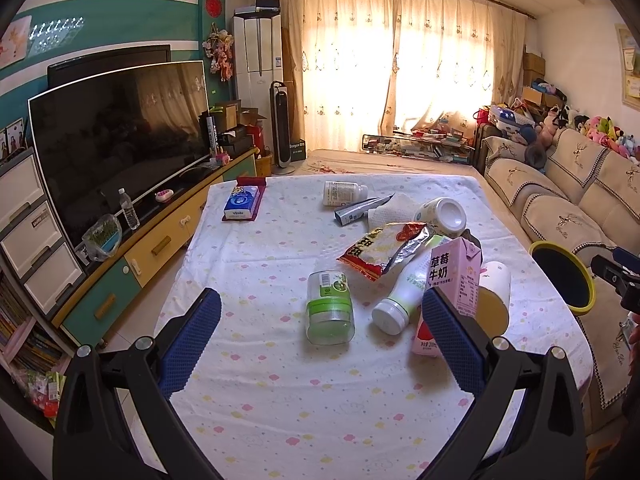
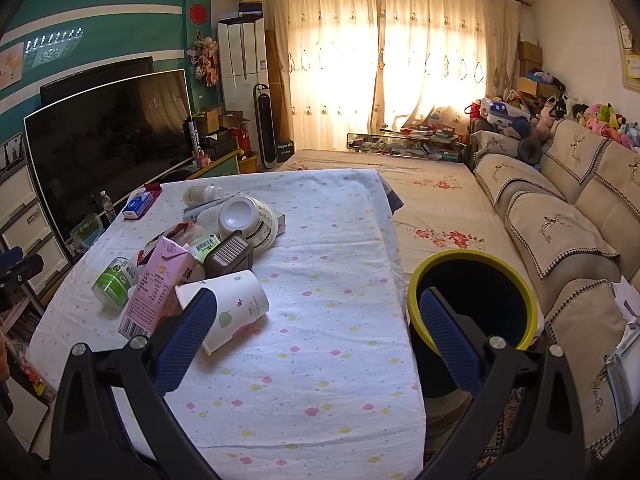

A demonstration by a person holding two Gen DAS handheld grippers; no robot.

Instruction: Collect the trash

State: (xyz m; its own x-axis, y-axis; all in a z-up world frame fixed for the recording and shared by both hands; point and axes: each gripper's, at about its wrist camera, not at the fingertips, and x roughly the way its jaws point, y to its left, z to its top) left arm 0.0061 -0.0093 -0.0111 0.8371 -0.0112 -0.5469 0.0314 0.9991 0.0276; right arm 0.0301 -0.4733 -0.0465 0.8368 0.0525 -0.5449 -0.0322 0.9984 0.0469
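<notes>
Overhead, left gripper (image 1: pixel 322 326) spread wide and empty above the table (image 1: pixel 256 400), right gripper (image 2: pixel 316 326) likewise agape, trash heaped mid-table, jar (image 1: pixel 330 308), bottle (image 1: pixel 402 300), carton (image 1: pixel 454 280), cup (image 2: pixel 228 310), bin (image 2: pixel 476 292) just off the table's right edge, near cloth bare.

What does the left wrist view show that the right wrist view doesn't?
Only the left wrist view shows the white yogurt bottle lying on its side and the snack bag's printed front. Only the right wrist view shows the brown carton and the trash bin's full yellow rim. Both show the pink milk carton, paper cup, green-lidded jar and open tongs.
</notes>
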